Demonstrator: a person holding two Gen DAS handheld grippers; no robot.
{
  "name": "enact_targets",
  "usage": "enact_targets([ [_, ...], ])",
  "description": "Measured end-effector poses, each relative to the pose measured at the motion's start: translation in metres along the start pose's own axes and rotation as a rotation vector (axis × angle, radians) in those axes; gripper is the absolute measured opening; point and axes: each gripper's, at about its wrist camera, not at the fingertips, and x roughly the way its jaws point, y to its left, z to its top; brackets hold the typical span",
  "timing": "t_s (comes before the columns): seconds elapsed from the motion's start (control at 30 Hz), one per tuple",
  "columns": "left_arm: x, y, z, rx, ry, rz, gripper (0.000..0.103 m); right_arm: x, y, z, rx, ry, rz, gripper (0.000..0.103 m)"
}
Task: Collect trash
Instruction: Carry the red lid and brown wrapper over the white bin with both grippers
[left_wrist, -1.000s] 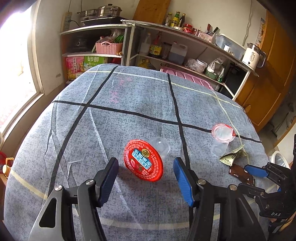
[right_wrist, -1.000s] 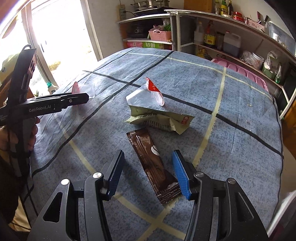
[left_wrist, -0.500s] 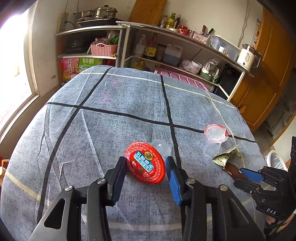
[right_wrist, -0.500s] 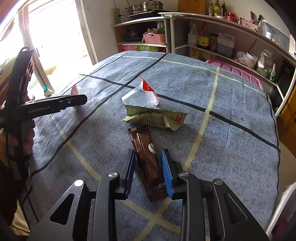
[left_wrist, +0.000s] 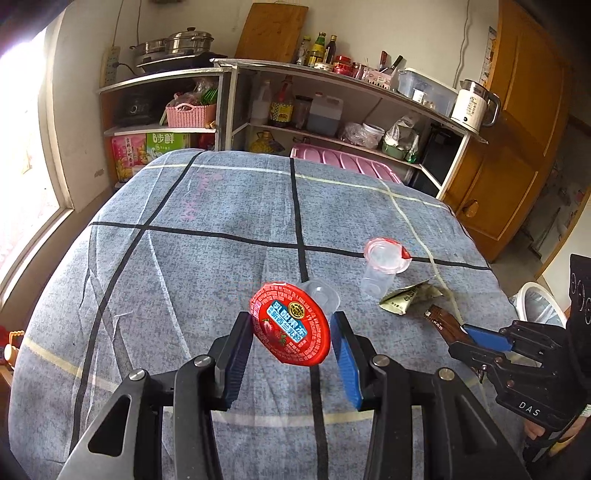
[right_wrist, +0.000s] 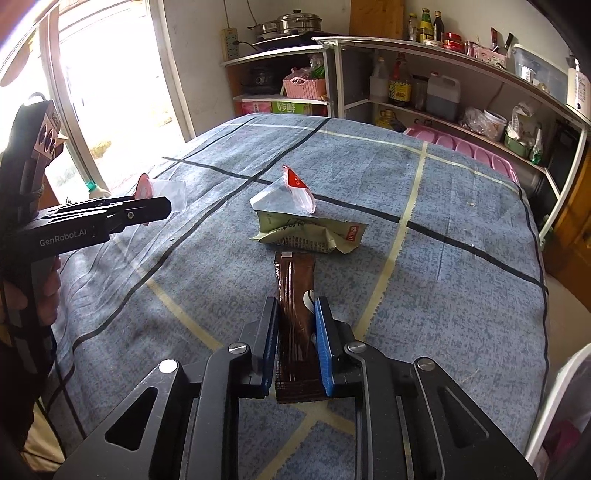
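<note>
Jelly cup (left_wrist: 291, 326) sits clamped in the down-tilted left gripper (left_wrist: 291, 347) (right gripper (right_wrist: 295, 345) pinches a brown sachet (right_wrist: 295, 295)).

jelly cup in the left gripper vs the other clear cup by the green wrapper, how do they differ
1. The held jelly cup keeps its round red printed lid sealed; the second cup has its red-edged film peeled open.
2. The held cup sits between the left gripper pads, lid facing the camera; the second cup lies untouched on the grey tablecloth.
3. The second cup lies against the green wrapper; the held one touches no other trash.

Both are small clear plastic cups.
</note>
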Motion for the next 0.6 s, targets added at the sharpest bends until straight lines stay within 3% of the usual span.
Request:
enact_targets([
  [0.27,-0.024,-0.034,-0.005,0.048,-0.019,-0.028,0.044,-0.030,-0.006,-0.007,0.046,-0.055,0.008,0.020],
  [0.6,-0.043,-0.085,-0.011,0.108,-0.038,-0.073,0.044,-0.073,-0.030,-0.025,0.104,-0.107,-0.053,0.020],
])
